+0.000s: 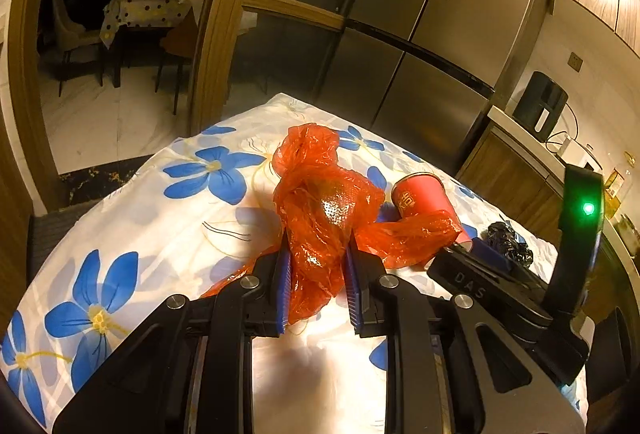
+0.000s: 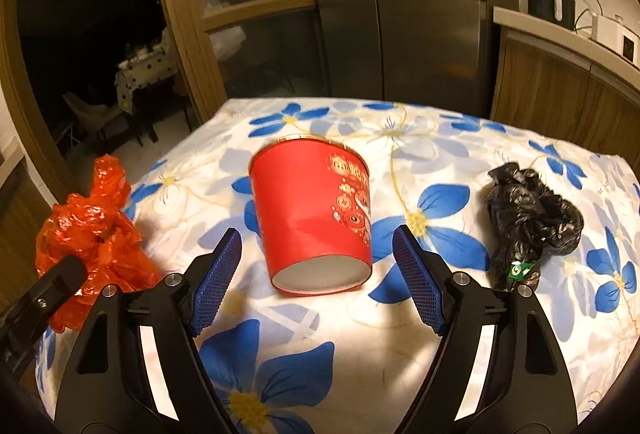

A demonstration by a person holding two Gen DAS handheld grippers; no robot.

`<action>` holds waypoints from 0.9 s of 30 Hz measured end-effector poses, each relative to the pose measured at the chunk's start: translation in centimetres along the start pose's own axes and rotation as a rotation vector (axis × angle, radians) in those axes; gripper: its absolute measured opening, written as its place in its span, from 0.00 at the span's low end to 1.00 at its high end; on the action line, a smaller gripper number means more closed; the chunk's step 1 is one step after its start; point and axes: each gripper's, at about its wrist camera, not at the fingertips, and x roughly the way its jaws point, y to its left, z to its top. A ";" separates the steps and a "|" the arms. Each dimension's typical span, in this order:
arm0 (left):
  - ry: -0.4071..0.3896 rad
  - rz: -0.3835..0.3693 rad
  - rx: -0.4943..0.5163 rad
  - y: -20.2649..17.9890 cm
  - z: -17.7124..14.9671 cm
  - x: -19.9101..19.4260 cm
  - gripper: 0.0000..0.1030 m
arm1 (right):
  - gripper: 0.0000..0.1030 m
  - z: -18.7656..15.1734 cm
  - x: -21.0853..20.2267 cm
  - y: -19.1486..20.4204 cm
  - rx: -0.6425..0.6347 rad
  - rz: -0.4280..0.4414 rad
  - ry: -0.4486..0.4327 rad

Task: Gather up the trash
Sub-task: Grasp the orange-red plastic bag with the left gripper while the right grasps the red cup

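Observation:
My left gripper (image 1: 316, 254) is shut on a crumpled orange-red plastic bag (image 1: 324, 206), which bulges up between its blue pads. The bag also shows at the left of the right wrist view (image 2: 92, 218). A red paper cup (image 2: 316, 218) lies on its side on the flowered tablecloth (image 2: 400, 334), base toward me. My right gripper (image 2: 318, 246) is open, its fingers on either side of the cup's base, not touching it. The cup shows in the left wrist view (image 1: 424, 198) too. A crumpled black plastic bag (image 2: 528, 214) lies to the right of the cup.
A steel fridge (image 1: 440, 34) stands behind the table. A wooden door frame (image 1: 216, 26) opens to a dark dining room at the left. A kitchen counter (image 2: 560, 34) with appliances runs along the right.

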 end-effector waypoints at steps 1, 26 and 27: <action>0.001 -0.001 0.000 0.0 0.0 0.1 0.22 | 0.63 0.0 0.1 -0.1 0.005 0.000 0.007; -0.024 -0.070 0.083 -4.2 -1.0 -2.2 0.22 | 0.53 -3.8 -12.9 -5.5 -0.018 -0.089 -0.253; -0.025 -0.084 0.095 -5.0 -1.2 -2.5 0.22 | 0.53 -4.1 -13.6 -6.0 -0.008 -0.093 -0.260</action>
